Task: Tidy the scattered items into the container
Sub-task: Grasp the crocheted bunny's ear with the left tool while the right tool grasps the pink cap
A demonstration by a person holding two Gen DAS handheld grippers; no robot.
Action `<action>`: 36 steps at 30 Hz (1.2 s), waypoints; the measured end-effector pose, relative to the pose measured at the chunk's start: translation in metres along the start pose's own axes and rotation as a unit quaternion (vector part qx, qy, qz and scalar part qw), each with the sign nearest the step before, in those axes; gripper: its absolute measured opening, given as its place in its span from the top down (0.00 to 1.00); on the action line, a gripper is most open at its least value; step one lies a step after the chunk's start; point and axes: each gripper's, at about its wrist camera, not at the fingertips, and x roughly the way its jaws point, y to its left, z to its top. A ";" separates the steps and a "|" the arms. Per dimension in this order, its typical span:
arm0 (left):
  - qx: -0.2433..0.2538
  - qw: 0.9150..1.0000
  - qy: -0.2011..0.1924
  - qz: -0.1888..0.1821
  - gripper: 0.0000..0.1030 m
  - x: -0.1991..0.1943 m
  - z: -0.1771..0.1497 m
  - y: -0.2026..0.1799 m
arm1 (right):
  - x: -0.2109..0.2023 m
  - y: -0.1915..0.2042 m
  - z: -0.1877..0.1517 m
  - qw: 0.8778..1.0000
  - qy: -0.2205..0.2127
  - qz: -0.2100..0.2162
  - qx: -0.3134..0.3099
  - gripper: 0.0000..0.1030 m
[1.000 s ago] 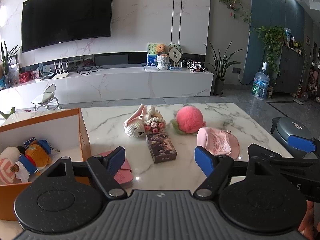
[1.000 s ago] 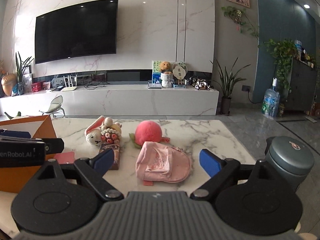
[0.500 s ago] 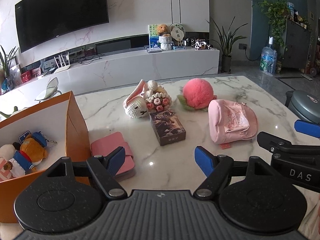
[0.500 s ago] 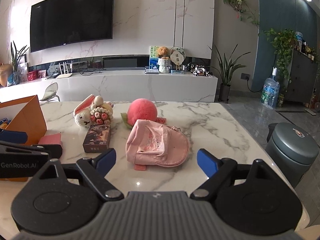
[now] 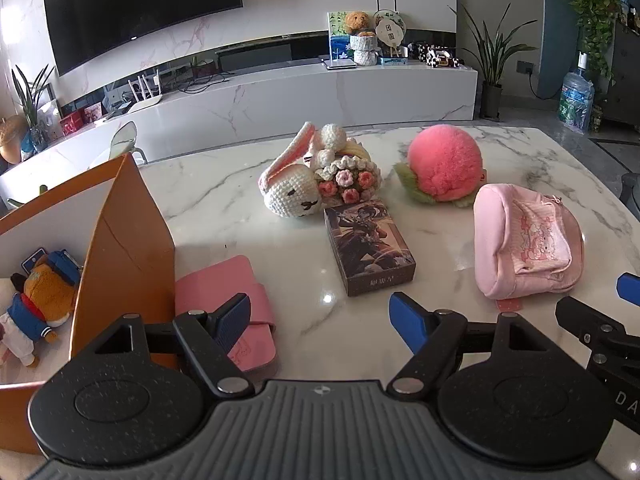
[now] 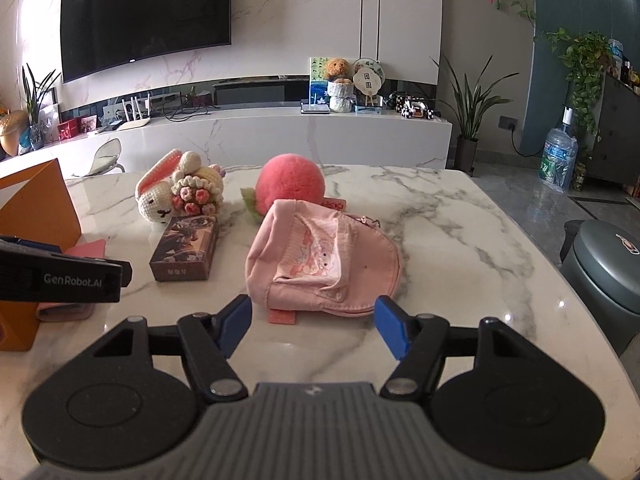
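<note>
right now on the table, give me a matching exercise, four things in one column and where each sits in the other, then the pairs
Things:
1. plush toy in a blue jacket
2. pink wallet
3. pink pouch
4. dark card box

Places:
A. in front of the crochet bunny
B. just ahead of the right gripper
C. inside the orange box
D. against the orange box's outer wall

Pairs: 1-C, 2-D, 3-B, 4-A

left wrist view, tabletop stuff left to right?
orange box → pink wallet → crochet bunny → dark card box → fuzzy peach plush → pink pouch
</note>
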 end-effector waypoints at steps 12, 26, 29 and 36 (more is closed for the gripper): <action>0.008 1.000 0.001 0.005 0.12 0.035 0.026 -0.006 | 0.051 -0.020 0.022 0.999 0.014 -0.009 0.028 0.62; 0.015 0.999 -0.012 0.042 0.14 0.066 0.072 0.012 | 0.076 -0.021 0.036 1.000 0.006 -0.003 0.020 0.90; 0.004 0.999 -0.015 0.049 0.27 0.072 0.083 0.020 | 0.078 -0.019 0.038 1.000 0.004 -0.002 0.012 0.90; 0.030 0.998 -0.004 0.050 0.49 0.095 0.098 0.025 | 0.082 -0.018 0.037 1.000 0.004 0.003 0.011 0.90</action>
